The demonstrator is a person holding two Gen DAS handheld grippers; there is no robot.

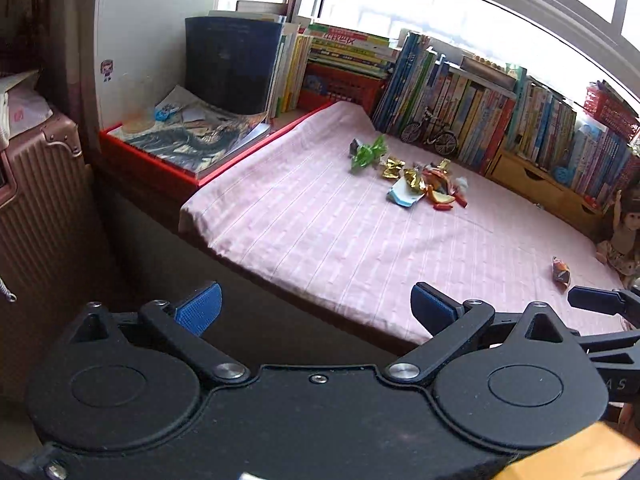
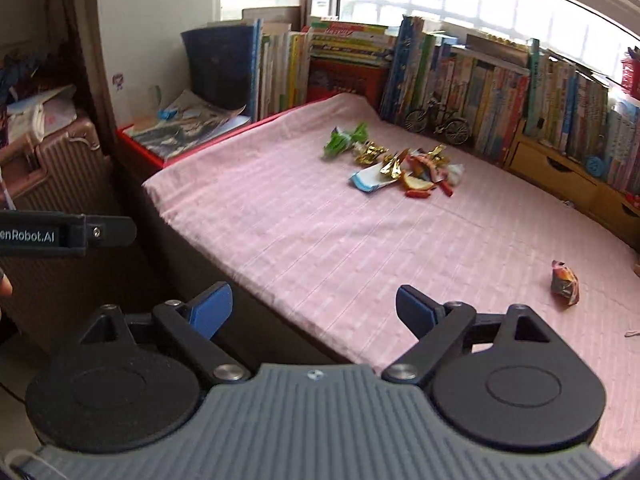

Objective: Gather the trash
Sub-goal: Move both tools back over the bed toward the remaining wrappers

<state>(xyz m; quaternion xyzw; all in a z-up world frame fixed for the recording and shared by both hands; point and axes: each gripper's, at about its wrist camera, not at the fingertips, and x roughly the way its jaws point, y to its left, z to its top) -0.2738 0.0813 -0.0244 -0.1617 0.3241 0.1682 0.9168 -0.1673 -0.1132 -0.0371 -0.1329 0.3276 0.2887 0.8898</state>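
Observation:
A pile of wrappers (image 1: pixel 424 184) (image 2: pixel 400 170) lies on the pink striped mat (image 1: pixel 340 248) (image 2: pixel 320 240), far from both grippers: a green wrapper (image 1: pixel 366 154) (image 2: pixel 344 142), gold foils, a white-blue packet (image 1: pixel 404 196) (image 2: pixel 370 180) and orange and red pieces. One crumpled orange wrapper (image 1: pixel 561 272) (image 2: pixel 565 283) lies alone at the right. My left gripper (image 1: pixel 316 308) hangs open above the mat's near edge, nothing between its blue pads. My right gripper (image 2: pixel 314 306) is open too, empty, above that near edge.
Rows of books (image 1: pixel 480 108) (image 2: pixel 500 88) and a small model bicycle (image 1: pixel 430 130) (image 2: pixel 438 122) line the window side. A red tray with magazines (image 1: pixel 188 140) sits left of the mat. A pink suitcase (image 1: pixel 44 208) stands at far left. A doll (image 1: pixel 624 236) sits at right.

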